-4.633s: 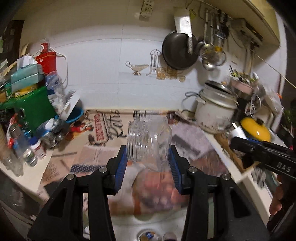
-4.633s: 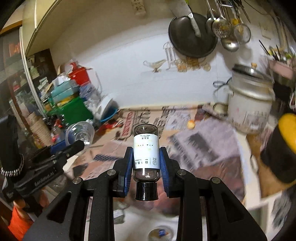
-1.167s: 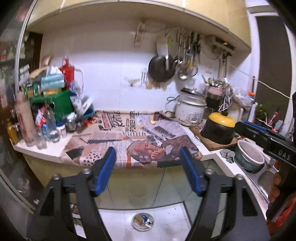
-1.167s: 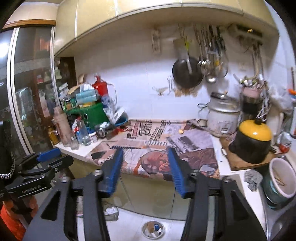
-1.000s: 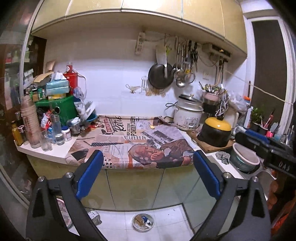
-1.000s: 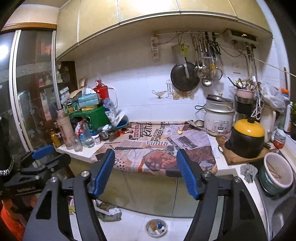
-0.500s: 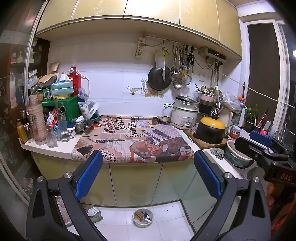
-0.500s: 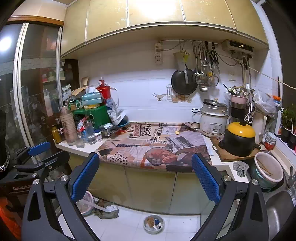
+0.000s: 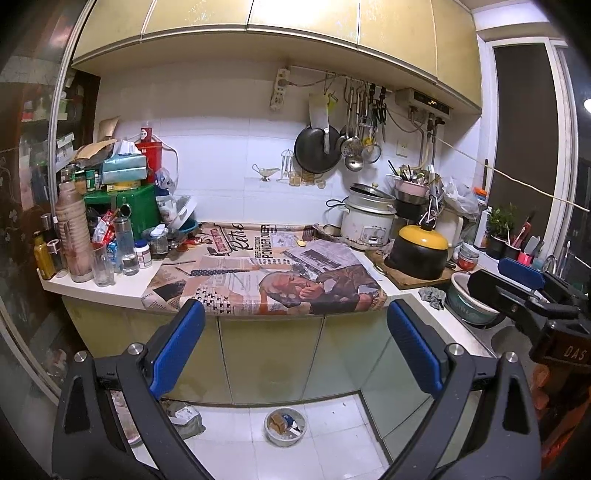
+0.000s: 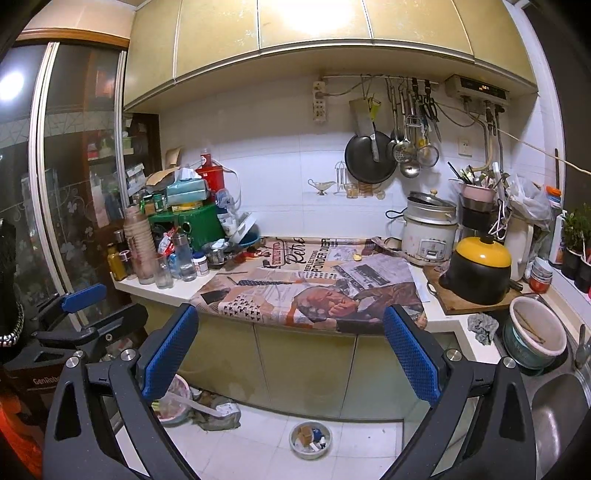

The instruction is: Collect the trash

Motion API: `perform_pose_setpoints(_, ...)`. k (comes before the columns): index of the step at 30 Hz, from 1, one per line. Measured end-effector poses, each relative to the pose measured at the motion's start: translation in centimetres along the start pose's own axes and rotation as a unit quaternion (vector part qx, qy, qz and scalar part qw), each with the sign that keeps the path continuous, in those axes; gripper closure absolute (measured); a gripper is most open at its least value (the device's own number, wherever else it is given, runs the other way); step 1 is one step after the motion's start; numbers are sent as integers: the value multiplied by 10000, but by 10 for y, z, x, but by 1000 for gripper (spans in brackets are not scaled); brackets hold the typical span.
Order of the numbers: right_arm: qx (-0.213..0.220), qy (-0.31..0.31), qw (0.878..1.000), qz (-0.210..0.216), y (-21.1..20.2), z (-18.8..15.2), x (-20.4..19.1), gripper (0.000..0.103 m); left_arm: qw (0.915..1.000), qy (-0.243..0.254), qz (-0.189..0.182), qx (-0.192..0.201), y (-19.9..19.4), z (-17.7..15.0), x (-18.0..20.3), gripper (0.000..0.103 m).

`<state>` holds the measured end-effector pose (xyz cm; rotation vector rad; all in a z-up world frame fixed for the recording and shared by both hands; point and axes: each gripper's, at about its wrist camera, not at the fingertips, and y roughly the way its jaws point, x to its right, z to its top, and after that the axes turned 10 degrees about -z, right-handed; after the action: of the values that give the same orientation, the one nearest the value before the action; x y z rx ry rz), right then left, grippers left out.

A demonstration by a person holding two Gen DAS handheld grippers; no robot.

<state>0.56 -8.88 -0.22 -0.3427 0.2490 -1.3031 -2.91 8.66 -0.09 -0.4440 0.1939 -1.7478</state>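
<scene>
- newspaper (image 9: 280,273) over the counter, matt printed paper
- cabinets (image 10: 314,26) glossy, a bit mottled
- pot (image 10: 478,273) with shiny yellow lid, black body
- floor (image 9: 325,443) smooth pale tile
- pads (image 10: 168,354) rough blue rubber

Left gripper (image 9: 295,314) and right gripper (image 10: 291,314): fingers wide apart, nothing between them.

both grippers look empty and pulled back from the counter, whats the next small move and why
Probably bring one gripper forward toward the bottle cluster at the counter's left end. Both the left gripper and right gripper are open and hold nothing, the newspaper is bare of loose items, and any leftover trash most likely sits in that clutter.
</scene>
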Motion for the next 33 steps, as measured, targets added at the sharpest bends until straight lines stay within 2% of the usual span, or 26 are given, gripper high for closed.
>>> perform_pose_setpoints(33,-240,240,9994,-44,12,-1,10,3,9998,-129,-143,14,19,5,-1,1)
